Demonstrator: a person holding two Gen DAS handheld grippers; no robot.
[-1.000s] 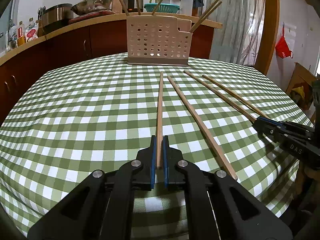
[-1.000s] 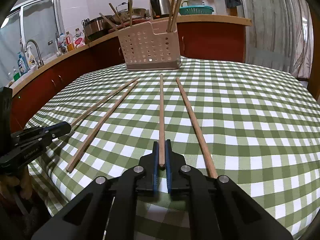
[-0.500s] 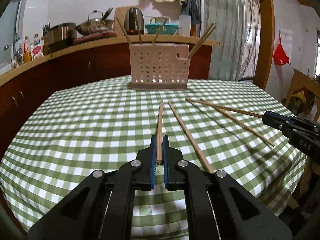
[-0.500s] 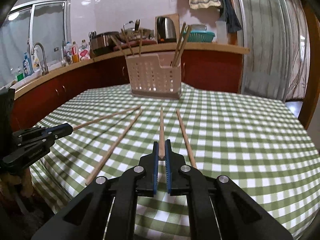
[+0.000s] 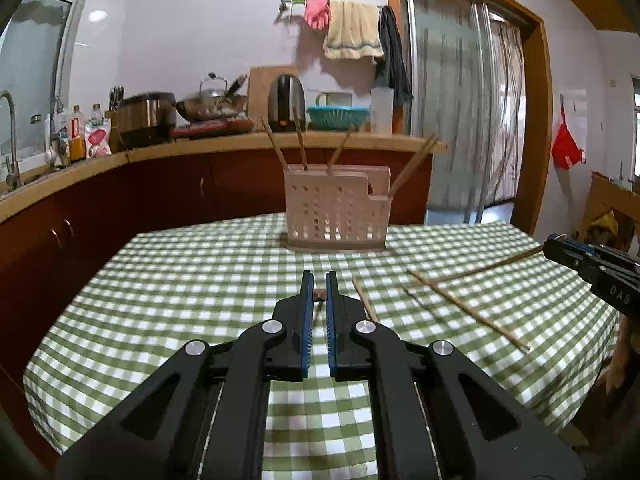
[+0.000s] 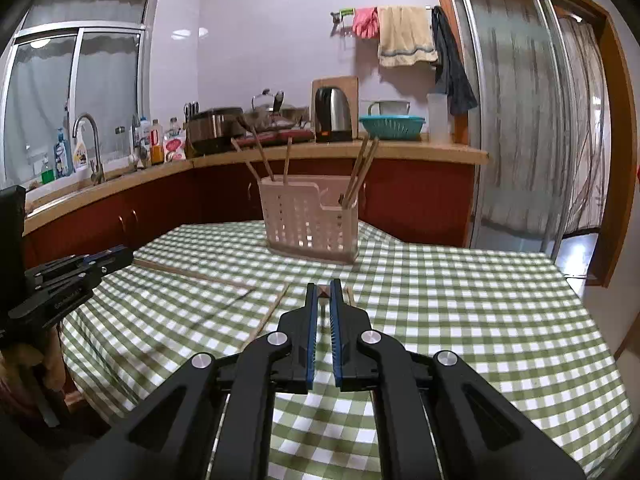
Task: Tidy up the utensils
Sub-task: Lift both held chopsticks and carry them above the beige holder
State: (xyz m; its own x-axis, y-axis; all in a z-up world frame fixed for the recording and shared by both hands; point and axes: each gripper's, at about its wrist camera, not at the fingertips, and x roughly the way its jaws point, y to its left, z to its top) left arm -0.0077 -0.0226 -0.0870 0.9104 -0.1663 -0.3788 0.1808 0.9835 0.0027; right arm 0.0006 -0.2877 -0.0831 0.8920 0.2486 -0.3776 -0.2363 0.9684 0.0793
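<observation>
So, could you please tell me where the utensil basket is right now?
The utensil basket stands at the far edge of the checked table, dead ahead in both wrist views, in front of the wooden counter, with chopsticks upright inside.

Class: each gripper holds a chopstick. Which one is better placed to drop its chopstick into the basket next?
Right, narrowly. The left gripper and right gripper both face the basket with a chopstick clamped, but the basket's lower-walled end lies on the right gripper's side.
</observation>
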